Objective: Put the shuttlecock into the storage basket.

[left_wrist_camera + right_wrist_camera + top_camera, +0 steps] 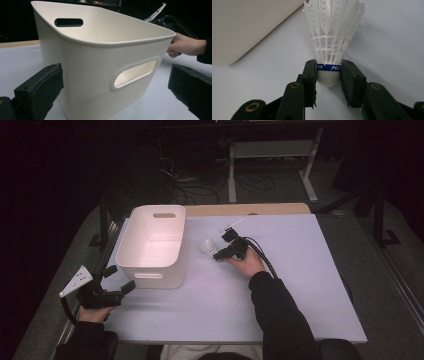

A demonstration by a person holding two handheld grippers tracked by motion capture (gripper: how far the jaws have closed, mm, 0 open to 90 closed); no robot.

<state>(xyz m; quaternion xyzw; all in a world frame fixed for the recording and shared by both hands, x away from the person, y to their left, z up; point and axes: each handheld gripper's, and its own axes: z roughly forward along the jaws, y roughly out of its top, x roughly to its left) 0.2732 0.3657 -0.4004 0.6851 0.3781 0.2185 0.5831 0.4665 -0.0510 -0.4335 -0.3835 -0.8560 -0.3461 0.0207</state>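
Black pads of the right tool (329, 75) pinch the shuttlecock (332, 37) at its rounded cork base, just right of the white bin (152, 245) on the desk (300, 285). Its feathered skirt looks light, probably crushable, so the stiff cork is the sound hold. Left tool (115, 282) gapes wide, near the bin.

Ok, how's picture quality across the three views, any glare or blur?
High view: dim surround, table evenly lit, shuttlecock small and soft. Left gripper view: bin sharp, near jaws blurred, wide-angle bend. Right gripper view: shuttlecock crisp, no glare.
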